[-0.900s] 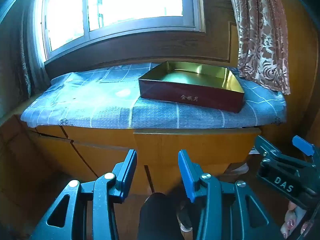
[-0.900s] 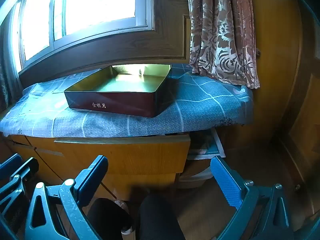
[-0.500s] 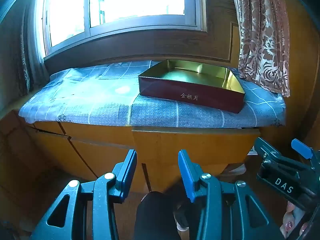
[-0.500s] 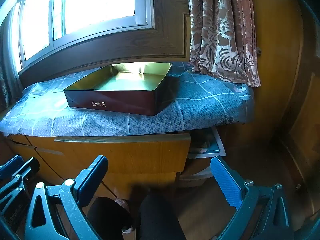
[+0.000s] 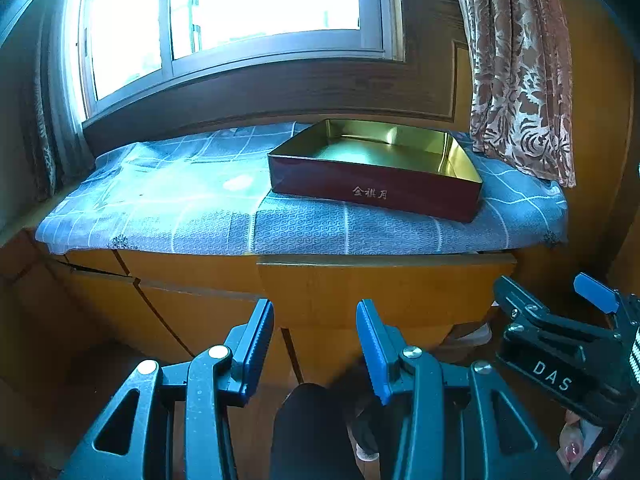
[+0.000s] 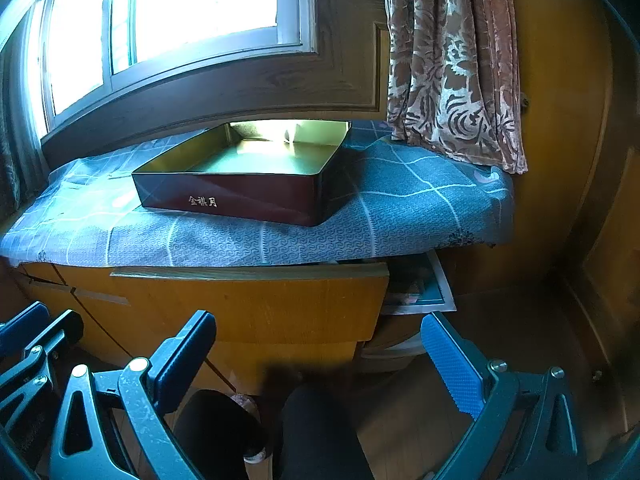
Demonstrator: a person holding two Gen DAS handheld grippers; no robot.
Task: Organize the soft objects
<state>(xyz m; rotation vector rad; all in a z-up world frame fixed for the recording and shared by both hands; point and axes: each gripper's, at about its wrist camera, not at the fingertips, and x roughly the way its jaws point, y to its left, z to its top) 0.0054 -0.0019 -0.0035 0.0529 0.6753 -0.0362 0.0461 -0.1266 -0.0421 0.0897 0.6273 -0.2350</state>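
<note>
window (image 5: 256, 12): bright, above dark wood panelling. patterned curtain (image 5: 516, 68): hanging at the right. wooden cabinet (image 5: 360, 292): carries the surface. surface (image 5: 180, 208): covered with a blue checked cloth. dark red box (image 5: 376, 188): lidless, gold inside, gold characters on the front wall, nothing visible inside; sits on the cloth towards the curtain side. right gripper (image 6: 316, 350): low before the cabinet, spread wide, holding nothing. left gripper (image 5: 314, 344): low before the cabinet, moderate gap between blue pads, holding nothing.
</note>
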